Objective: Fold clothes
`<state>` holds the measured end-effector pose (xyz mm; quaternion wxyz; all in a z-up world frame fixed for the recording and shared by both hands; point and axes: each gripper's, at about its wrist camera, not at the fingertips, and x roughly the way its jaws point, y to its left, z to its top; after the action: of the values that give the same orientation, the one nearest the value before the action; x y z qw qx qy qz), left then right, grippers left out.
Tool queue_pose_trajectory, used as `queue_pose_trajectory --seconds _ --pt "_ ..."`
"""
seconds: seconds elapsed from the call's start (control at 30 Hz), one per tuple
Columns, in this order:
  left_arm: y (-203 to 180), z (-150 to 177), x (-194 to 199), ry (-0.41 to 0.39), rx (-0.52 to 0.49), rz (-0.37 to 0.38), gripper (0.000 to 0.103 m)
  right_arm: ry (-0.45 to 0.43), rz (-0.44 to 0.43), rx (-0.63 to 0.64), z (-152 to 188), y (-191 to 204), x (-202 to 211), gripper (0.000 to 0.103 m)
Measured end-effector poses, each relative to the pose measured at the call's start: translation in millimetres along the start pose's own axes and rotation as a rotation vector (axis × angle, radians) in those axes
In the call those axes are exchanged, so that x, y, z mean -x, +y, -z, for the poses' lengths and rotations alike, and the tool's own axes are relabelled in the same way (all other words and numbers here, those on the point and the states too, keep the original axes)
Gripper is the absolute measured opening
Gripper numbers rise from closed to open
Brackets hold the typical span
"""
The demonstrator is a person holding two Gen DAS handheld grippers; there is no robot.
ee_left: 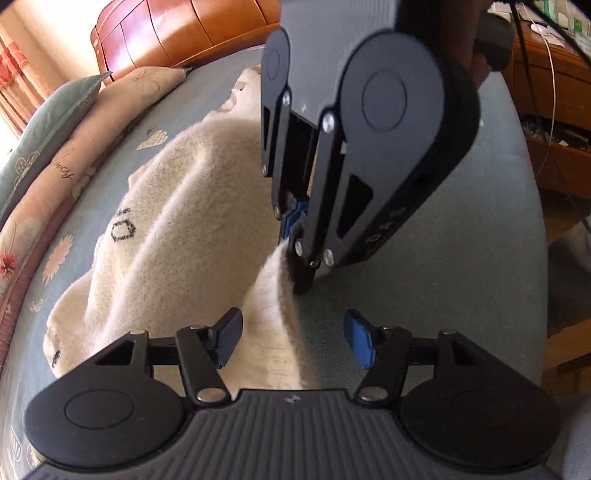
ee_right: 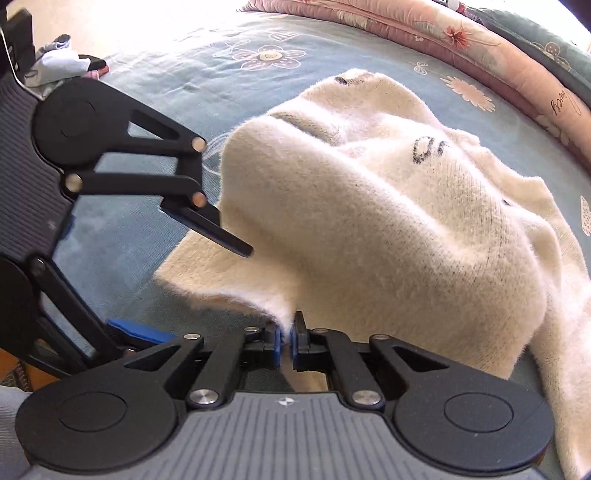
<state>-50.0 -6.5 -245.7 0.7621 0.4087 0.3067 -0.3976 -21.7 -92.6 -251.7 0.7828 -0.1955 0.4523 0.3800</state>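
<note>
A cream fuzzy sweater [ee_left: 177,206] with black lettering lies bunched on the blue-grey flowered bed sheet [ee_left: 424,295]. My right gripper [ee_right: 284,343] is shut on a raised edge of the sweater [ee_right: 369,221]. In the left wrist view the right gripper [ee_left: 296,253] comes in from above and pinches that edge just ahead of my left gripper. My left gripper [ee_left: 293,339] is open, and the lifted cloth hangs between its blue pads without being held. In the right wrist view the left gripper [ee_right: 184,291] stands open at the left, its upper finger [ee_right: 225,238] lying against the sweater.
A pink quilt [ee_left: 55,177] and a green pillow [ee_left: 44,125] lie along the bed's far side, with a wooden headboard [ee_left: 192,29] behind. A wooden desk with cables [ee_left: 550,110] stands right of the bed. Loose clothes [ee_right: 59,62] lie at the sheet's far corner.
</note>
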Motion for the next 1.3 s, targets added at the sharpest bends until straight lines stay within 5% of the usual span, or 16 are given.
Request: queue_pose_trajectory --seconds 0.07,0.1,0.13,0.4,0.57,0.77,1.07,1.3 --pt "0 -1 -7 0.022 -0.010 -0.041 0.047 -0.011 -0.038 -0.012 -4 0 6 0.006" --pt "1 -1 -9 0.032 -0.009 -0.048 0.021 -0.015 -0.059 -0.025 -6 -1 9 0.007" --pt "3 -2 -11 0.043 -0.006 -0.056 0.006 -0.018 -0.081 -0.038 -8 -2 12 0.007" --pt "29 2 -9 0.094 0.120 -0.085 0.006 -0.093 -0.123 -0.183 8 -25 45 0.020" --pt "33 3 -23 0.156 0.147 -0.073 0.006 -0.065 0.018 -0.290 34 -68 49 0.029" --pt "32 0 -34 0.199 0.186 -0.036 0.006 -0.064 0.081 -0.636 66 -156 20 0.035" --pt "28 1 -40 0.223 0.207 -0.016 0.007 -0.122 -0.100 -1.059 107 -212 -13 0.038" --pt "43 -4 -58 0.236 0.247 -0.016 0.007 -0.153 -0.154 -1.047 95 -219 -36 0.041"
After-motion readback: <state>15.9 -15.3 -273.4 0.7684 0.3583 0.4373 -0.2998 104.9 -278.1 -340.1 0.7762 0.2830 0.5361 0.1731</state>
